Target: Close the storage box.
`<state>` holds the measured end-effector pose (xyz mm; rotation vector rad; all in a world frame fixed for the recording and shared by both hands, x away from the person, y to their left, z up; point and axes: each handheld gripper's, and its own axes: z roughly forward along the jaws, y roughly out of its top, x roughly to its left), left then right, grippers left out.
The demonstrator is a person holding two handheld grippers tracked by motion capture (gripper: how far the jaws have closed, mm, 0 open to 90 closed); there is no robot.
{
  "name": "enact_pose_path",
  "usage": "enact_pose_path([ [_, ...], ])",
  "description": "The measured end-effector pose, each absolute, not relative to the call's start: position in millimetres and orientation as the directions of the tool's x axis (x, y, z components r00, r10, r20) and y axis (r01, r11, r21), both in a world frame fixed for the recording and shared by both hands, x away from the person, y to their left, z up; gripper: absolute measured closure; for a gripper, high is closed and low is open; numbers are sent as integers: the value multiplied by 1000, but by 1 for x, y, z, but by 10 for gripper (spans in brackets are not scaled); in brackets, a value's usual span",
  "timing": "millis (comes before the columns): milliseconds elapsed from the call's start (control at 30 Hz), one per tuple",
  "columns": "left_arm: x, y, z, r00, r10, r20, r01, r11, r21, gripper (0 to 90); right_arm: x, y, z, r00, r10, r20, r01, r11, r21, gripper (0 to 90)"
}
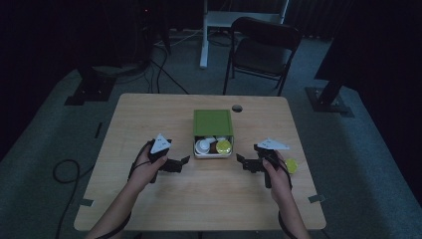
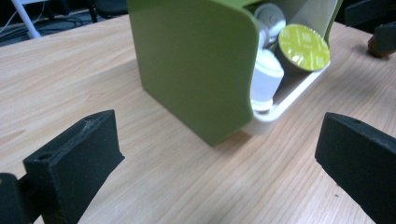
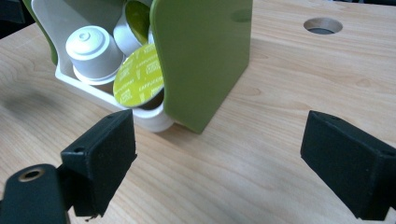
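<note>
On the left of the wooden table (image 1: 149,119) we hold the left gripper (image 1: 180,163), its jaws spread wide with nothing between them — bare tabletop lies in the gap. From the left gripper view the green box (image 2: 196,60) stands just ahead, its solid green side facing us and blocking most of the inside.

At the table's middle we see that box (image 1: 212,122) with its white tray (image 1: 213,154) slid out toward us. The tray holds several coffee capsules: white ones (image 1: 203,145) on the left and one with a yellow-green foil lid (image 1: 223,146) on the right. The right gripper view shows a white capsule (image 3: 91,49) lying beside the yellow-lidded capsule (image 3: 139,77), packed close together.

Right of the box we hold the right gripper (image 1: 243,162), also wide open and empty, pointing toward the tray. Just beside our right hand (image 1: 278,174) a loose yellow capsule (image 1: 291,165) rests on the table. A round cable hole (image 1: 237,107) sits near the far edge, and a dark folding chair (image 1: 263,47) stands beyond the table.
</note>
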<state>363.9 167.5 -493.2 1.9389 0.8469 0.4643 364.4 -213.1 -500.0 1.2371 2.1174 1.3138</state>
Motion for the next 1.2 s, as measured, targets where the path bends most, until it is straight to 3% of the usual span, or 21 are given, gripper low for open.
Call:
enact_pose_path([
  [600, 334, 195, -504, 664, 747, 12, 376, -348, 859, 2, 333, -240, -512, -523, 842, 134, 500, 175, 848, 101],
  [1200, 308, 222, -513, 615, 788, -23, 427, -308, 850, 2, 302, -261, -530, -500, 856, 135, 539, 185, 821, 101],
])
